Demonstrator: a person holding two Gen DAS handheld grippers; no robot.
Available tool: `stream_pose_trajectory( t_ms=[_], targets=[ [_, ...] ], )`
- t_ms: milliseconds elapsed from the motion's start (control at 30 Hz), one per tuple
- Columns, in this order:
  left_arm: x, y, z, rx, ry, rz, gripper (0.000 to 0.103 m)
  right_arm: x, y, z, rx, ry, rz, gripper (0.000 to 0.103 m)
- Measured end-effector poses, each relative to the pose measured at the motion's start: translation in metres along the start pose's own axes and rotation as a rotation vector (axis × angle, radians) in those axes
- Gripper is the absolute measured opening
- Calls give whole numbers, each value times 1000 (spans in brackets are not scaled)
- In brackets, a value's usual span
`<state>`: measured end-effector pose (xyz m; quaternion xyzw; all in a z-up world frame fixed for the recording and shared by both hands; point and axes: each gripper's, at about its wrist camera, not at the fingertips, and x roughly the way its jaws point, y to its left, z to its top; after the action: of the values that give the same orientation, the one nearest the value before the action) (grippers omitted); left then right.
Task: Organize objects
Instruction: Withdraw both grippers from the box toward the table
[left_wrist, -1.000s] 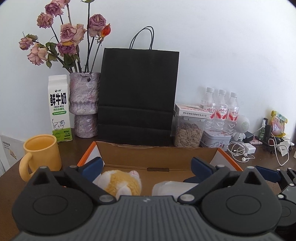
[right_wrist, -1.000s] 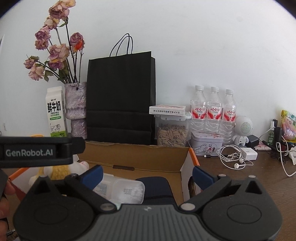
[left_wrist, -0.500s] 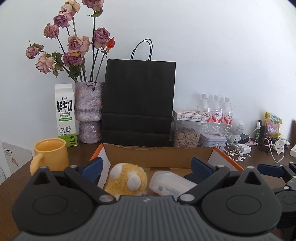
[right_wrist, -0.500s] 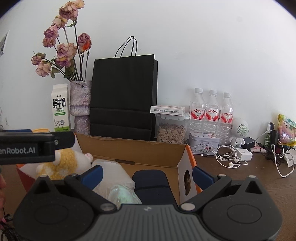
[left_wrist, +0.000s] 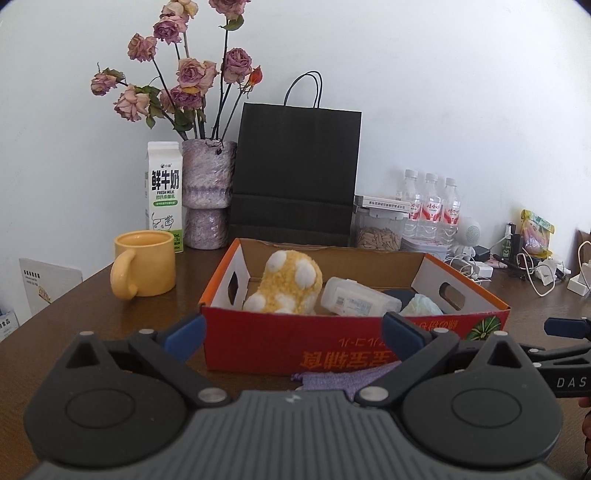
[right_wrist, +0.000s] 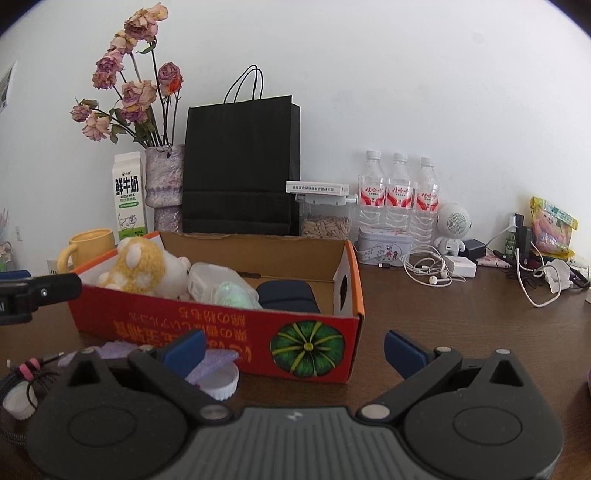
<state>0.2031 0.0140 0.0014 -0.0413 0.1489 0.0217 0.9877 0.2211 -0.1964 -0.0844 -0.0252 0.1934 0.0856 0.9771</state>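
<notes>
Blue-padded claws wide apart and empty, facing the cardboard box.
Left claw (left_wrist: 291, 334) and right claw (right_wrist: 293, 347) hover just short of the box (right_wrist: 221, 325) on the counter (right_wrist: 461, 317); neither grips anything. The box holds a plush toy (left_wrist: 284, 288), a plastic container (left_wrist: 358, 302) and a dark case (right_wrist: 288, 291). Judged step: between placements. A purple cloth (right_wrist: 212, 360) and white lid (right_wrist: 219, 382) lie beside the box, likely the next pickup.

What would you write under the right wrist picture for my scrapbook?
Open right gripper before a red cardboard box holding a fluffy yellow-and-white plush toy.
</notes>
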Motion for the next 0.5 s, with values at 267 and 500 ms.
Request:
stream_pose_trajectory(
  t_ms=[267, 500],
  targets=[
    [-17, 9, -19, -27, 72, -31, 103, -29, 2, -25, -8, 50, 8, 103],
    [-31, 4, -31, 15, 110, -32, 103, -32, -3, -31, 28, 133, 1, 103]
  ],
)
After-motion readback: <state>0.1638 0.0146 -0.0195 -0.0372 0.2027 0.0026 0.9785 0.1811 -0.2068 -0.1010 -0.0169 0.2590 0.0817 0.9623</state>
